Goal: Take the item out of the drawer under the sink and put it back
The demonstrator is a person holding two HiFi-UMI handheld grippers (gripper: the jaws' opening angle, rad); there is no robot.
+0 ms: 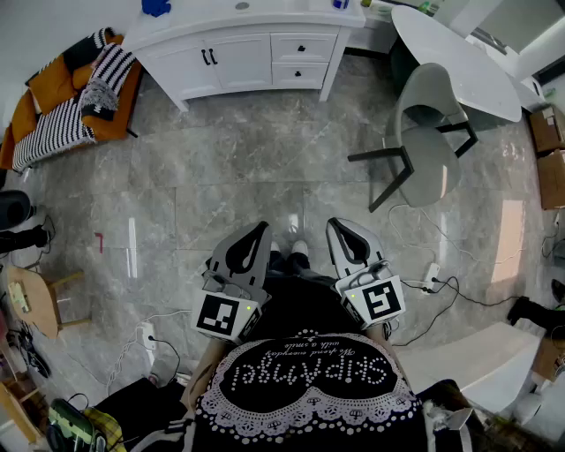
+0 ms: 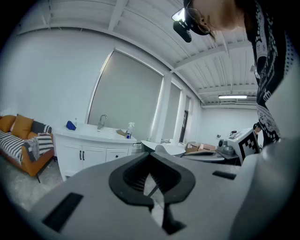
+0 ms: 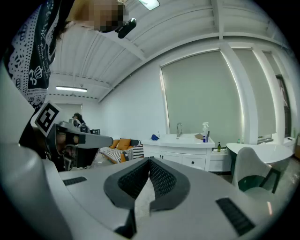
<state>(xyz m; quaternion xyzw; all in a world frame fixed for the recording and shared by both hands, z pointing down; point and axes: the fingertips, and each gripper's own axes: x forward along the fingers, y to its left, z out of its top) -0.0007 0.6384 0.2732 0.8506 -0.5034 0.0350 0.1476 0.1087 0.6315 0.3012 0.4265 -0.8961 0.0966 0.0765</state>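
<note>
The grey stone-tile floor (image 1: 229, 177) lies open between the person and the white sink cabinet (image 1: 238, 53), which stands against the far wall, well apart from both tools. To the left of that stretch an orange sofa (image 1: 53, 97) with a striped blanket runs along the wall. To the right a pale chair (image 1: 425, 132) on dark legs stands at the edge of a white oval desk (image 1: 459, 62). Near the person's feet, cables (image 1: 441, 287) trail over the floor on the right, and a small wooden stool (image 1: 35, 300) sits at the left edge.

The cabinet has two doors with black handles (image 1: 209, 57) under the sink and two stacked drawers (image 1: 300, 60) beside them, all shut. The item does not show in any view. A blue cloth (image 1: 156, 7) lies on the cabinet top, and the left gripper view shows a faucet (image 2: 101, 121) and a spray bottle (image 2: 129, 130) there too.

The left tool (image 1: 263, 228) and the right tool (image 1: 335, 224) are held close to the person's body, side by side and apart, pointing towards the cabinet and slightly downward. In the left gripper view the left tool's (image 2: 150, 155) jaws meet at the tips, with only floor showing through the slot behind them. The right tool's (image 3: 150, 160) jaws are likewise closed tip to tip on nothing, touching no object.
</note>
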